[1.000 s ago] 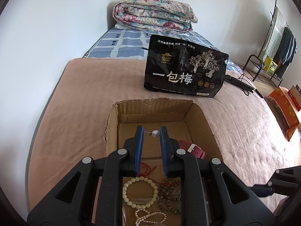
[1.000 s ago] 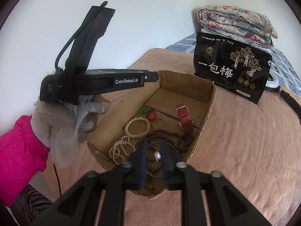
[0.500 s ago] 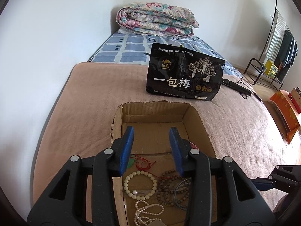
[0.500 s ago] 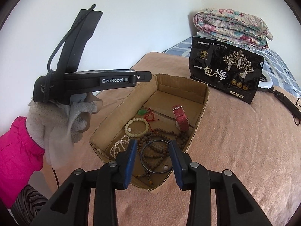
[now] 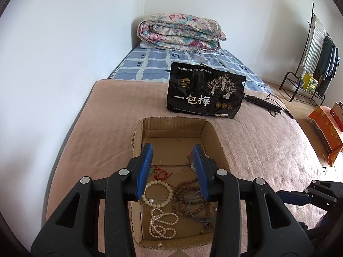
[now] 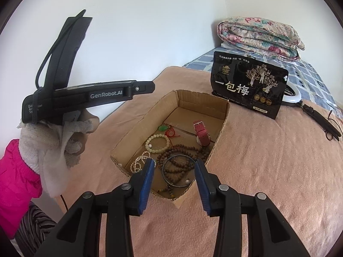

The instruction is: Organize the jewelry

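Red watch (image 5: 189,157) half hidden behind left tool (image 5: 172,152)

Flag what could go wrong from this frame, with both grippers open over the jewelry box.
1. The brown bead strand lies tangled through the dark bangle; lifting one may drag the other.
2. The loose pearl is small and could slip from the right gripper.
3. The left gripper could knock the cardboard box.
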{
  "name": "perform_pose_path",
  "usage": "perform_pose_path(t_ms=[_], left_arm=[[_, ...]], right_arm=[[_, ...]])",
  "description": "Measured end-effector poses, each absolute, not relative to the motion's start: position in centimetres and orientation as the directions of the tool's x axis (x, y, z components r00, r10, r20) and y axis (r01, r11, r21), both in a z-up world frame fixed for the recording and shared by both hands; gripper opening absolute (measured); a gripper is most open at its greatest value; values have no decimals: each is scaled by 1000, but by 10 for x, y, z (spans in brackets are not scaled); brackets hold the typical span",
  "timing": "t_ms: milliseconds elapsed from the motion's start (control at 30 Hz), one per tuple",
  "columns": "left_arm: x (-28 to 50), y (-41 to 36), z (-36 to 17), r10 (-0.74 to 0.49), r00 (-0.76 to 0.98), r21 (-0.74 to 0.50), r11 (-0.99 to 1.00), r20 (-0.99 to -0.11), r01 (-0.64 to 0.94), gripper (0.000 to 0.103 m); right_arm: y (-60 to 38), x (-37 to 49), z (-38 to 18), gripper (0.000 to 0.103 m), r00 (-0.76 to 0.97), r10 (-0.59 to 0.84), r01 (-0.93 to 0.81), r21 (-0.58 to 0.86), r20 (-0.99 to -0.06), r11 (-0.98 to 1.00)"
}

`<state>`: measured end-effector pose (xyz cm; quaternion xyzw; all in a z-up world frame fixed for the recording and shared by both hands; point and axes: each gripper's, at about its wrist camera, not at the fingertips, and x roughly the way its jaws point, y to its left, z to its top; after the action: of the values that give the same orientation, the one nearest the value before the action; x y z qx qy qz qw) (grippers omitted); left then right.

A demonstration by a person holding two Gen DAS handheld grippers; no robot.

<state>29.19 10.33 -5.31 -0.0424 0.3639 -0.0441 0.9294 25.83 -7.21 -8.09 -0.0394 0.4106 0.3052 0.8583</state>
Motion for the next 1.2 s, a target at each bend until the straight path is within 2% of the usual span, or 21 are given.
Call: perform_pose_path(t_ms=[267, 500, 633, 767, 800, 833, 900, 933, 1033, 1133, 1200], left_arm=[[254, 84, -30, -117, 766, -121, 991, -633, 52, 39], [215, 64, -16, -115, 789, -110, 992, -603, 60, 39], [199, 54, -18, -109, 783, -95, 993, -612, 64, 40], [188, 46, -20, -104, 782, -81, 994, -614, 68, 51], [185, 44, -20, -103, 785, -74, 995, -610, 72, 51], [184, 42, -19, -100, 788, -67, 995, -607, 74, 52], [180, 39, -18, -93, 794, -56, 996, -600, 74, 59], [179, 38, -18, -91, 797, -56, 996, -597, 72, 65], [177, 36, -15, -88, 802, -55, 996, -591, 69, 67], [175, 35, -14, -81, 808, -52, 997, -584, 63, 76], [173, 34, -12, -76, 818, -48, 997, -571, 59, 81]], right_arm=[[-93, 243, -67, 47, 505, 494, -539, 188, -708, 821], [-113, 232, -60, 63, 537, 474, -516, 173, -698, 839], [-124, 231, -59, 64, 549, 460, -500, 166, -698, 850], [-133, 232, -60, 64, 562, 435, -482, 149, -704, 863], [-136, 232, -61, 67, 566, 427, -476, 145, -705, 868], [-139, 232, -62, 75, 570, 421, -468, 142, -706, 872], [-144, 231, -64, 82, 583, 406, -450, 136, -704, 883], [-145, 231, -65, 82, 587, 399, -442, 133, -705, 887], [-150, 231, -67, 89, 594, 378, -427, 120, -710, 896], [-155, 231, -67, 97, 613, 347, -399, 100, -710, 911], [-159, 232, -67, 98, 622, 340, -386, 102, -706, 917]])
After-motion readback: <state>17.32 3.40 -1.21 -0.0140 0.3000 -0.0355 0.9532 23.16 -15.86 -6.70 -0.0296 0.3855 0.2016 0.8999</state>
